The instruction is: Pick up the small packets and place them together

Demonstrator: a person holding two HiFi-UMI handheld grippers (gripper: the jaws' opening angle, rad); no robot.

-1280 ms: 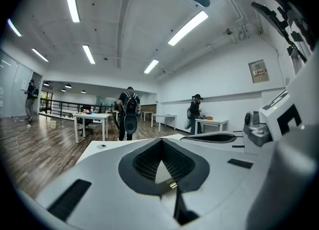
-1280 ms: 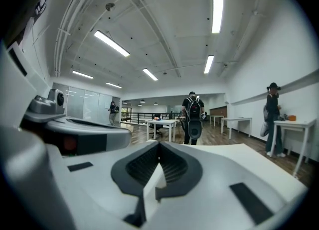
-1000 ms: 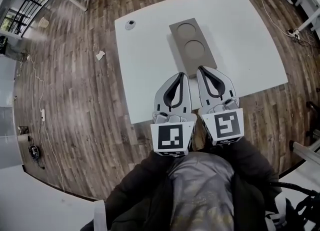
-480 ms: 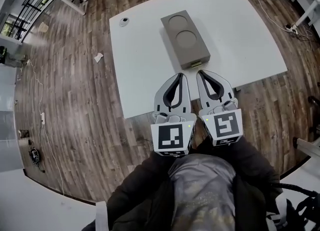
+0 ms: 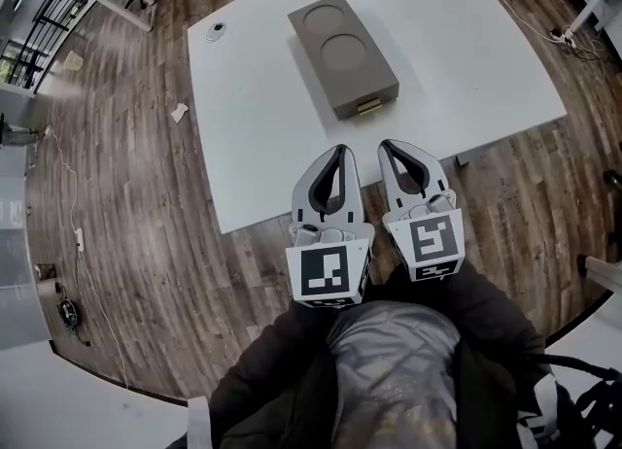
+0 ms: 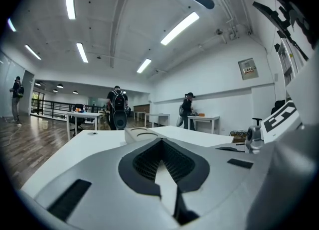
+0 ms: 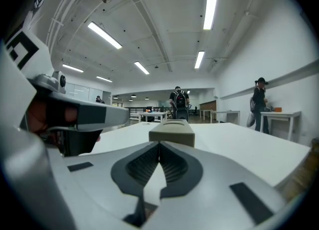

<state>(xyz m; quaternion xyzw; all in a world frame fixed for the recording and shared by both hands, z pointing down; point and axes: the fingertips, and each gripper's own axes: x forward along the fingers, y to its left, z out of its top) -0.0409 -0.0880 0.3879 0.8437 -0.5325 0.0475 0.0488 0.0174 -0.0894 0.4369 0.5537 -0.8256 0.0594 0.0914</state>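
Packets: none plainly seen; yellowish strip (image 5: 367, 105) at box (image 5: 340, 39) end, mid-frame on worktop (image 5: 466, 49), may be one
Handling: likely light, limp; pinch an edge
Left hand-held gripper (image 5: 337, 150): closed, empty
Right hand-held gripper (image 5: 387, 145): closed, empty

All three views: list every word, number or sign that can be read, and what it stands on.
No text can be read in any view.
Wall sign: too small to read.
Yellowish label on the near end of the grey box: too small to read.
Marker cubes: black-and-white square patterns, no letters.
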